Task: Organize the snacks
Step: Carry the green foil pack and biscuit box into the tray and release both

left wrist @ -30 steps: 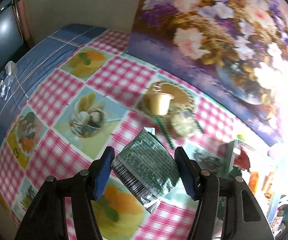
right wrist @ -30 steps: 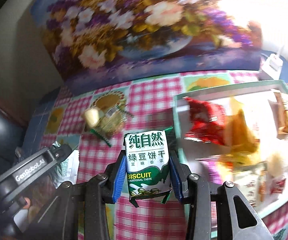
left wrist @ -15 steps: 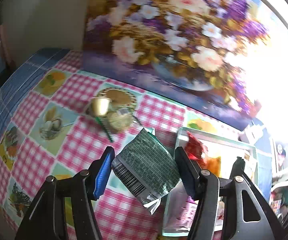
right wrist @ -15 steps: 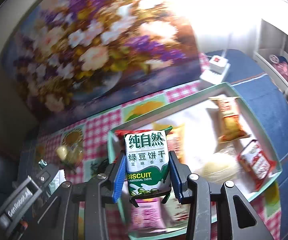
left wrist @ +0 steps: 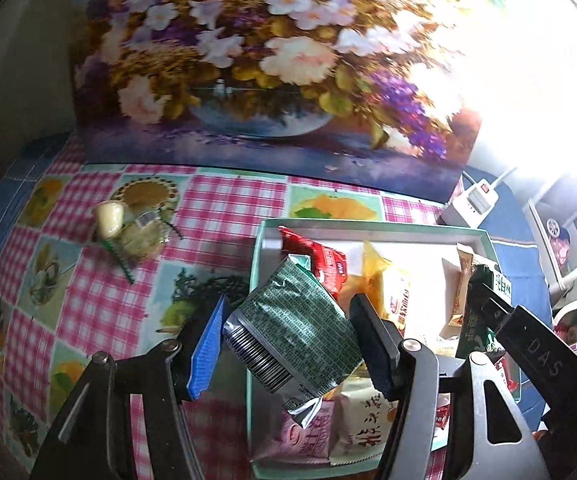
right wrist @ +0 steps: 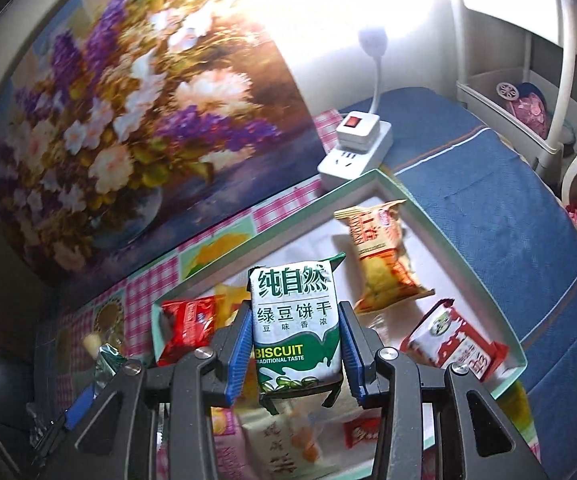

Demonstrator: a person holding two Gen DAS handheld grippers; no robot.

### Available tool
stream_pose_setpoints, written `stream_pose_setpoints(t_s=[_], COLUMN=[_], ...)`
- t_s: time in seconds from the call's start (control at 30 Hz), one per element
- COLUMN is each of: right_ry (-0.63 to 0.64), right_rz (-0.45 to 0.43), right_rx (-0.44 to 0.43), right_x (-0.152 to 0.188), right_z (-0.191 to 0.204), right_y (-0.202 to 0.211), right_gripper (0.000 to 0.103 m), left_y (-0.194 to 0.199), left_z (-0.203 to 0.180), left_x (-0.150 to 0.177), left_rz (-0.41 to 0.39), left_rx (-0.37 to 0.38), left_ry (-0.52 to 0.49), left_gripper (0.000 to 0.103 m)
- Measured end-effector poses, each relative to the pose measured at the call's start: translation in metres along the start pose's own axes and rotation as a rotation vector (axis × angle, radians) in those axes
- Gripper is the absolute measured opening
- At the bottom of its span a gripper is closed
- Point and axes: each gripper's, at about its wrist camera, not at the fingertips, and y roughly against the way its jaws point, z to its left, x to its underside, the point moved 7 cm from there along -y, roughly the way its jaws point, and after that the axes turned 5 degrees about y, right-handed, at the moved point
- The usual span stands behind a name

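Below, crowded tray, both fingers clamping biscuit packets, power strip beside.

Tray: near-left corner hidden behind the green packet; right wall lost behind the other gripper's arm.
Pink packet: print partly covered by the green packet's crimped end.
Flower painting: upper right washed out by glare, blurred.
Small snacks on the tablecloth: too blurred to identify.
Shelf items: indistinct.
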Motion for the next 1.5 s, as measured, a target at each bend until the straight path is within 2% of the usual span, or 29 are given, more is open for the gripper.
stream_pose_setpoints(t_s=[0.27,0.57,1.23,1.37,1.5], right_ry=[-0.006,0.027,0.018,0.021,0.02], right_rz=[-0.016,-0.022,-0.02,-0.032,-0.034], right_rx=[0.01,0.036,0.044,0.049,0.047], right_x=[-0.004,-0.004,-0.005,-0.007,-0.008], right_z=[-0.006,0.0,-0.002,-0.001,-0.001], right_y=[-0.015,-0.026,-0.023,-0.018,-0.014], right_gripper=[0.043,0.043,0.045,0.045,0.045], left_y=[-0.02,-0.036,-0.034,-0.03,-0.027], left_z=[-0.023,-0.023,-0.026,-0.028,-0.03], left_x=[0.001,0.004,0.005,0.005,0.006], left_rz=[-0.003,0.016,0.036,0.031,0.028], left_rx=[0.026,0.051,0.064,0.072,0.075], left_ry=[-0.045,-0.045,-0.053,-0.063,-0.071], left_gripper=[0.064,0.064,0.066,0.07,0.07])
